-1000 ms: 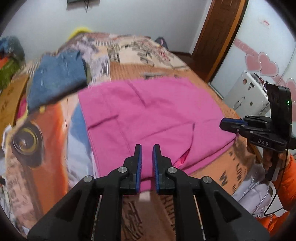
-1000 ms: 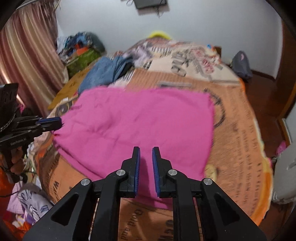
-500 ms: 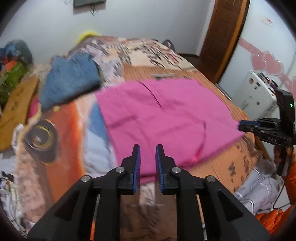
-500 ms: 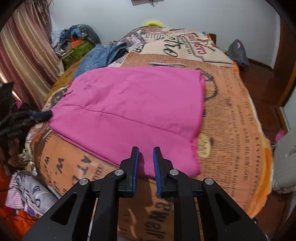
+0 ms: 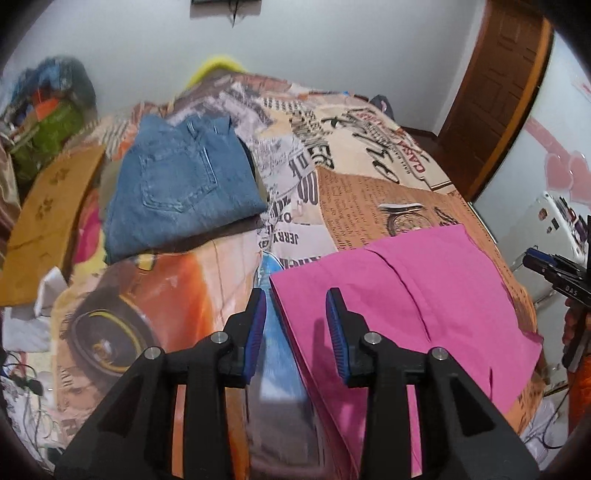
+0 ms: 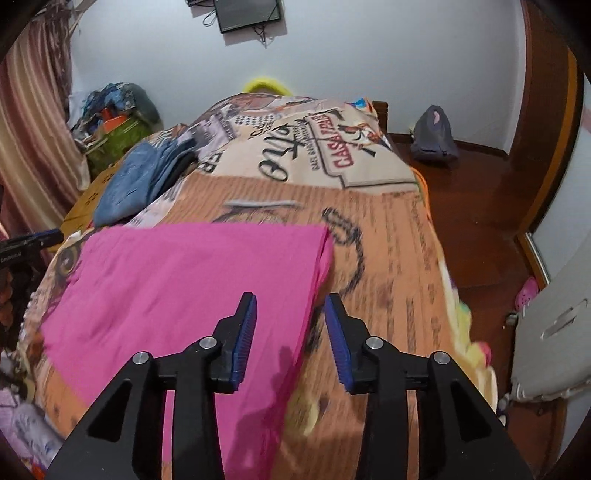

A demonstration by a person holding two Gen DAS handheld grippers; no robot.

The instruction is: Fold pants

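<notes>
Since the earlier frames, both of our grippers have spread from nearly closed to wide apart, and each view has shifted toward one side edge of the garment. We now hold the left gripper (image 5: 295,328) released, with nothing between its blue pads (image 5: 256,332), above the left edge of the pink pants (image 5: 406,306). We hold the right gripper (image 6: 290,336) likewise released and empty, above the pants' (image 6: 192,280) right edge, with one pad over the fabric and the other over the bedspread.

The pants lie spread flat in a folded rectangle on the bed (image 5: 369,199), toward its near end, with a seam line running along the fabric in the left wrist view. We cannot tell whether either gripper touches the cloth.

A folded pair of blue jeans (image 5: 181,184) rests on the bed well apart from the pants, toward the far left. A wall-mounted screen (image 6: 249,14) hangs above the head of the bed, and a grey bag (image 6: 434,136) sits on the wooden floor.
</notes>
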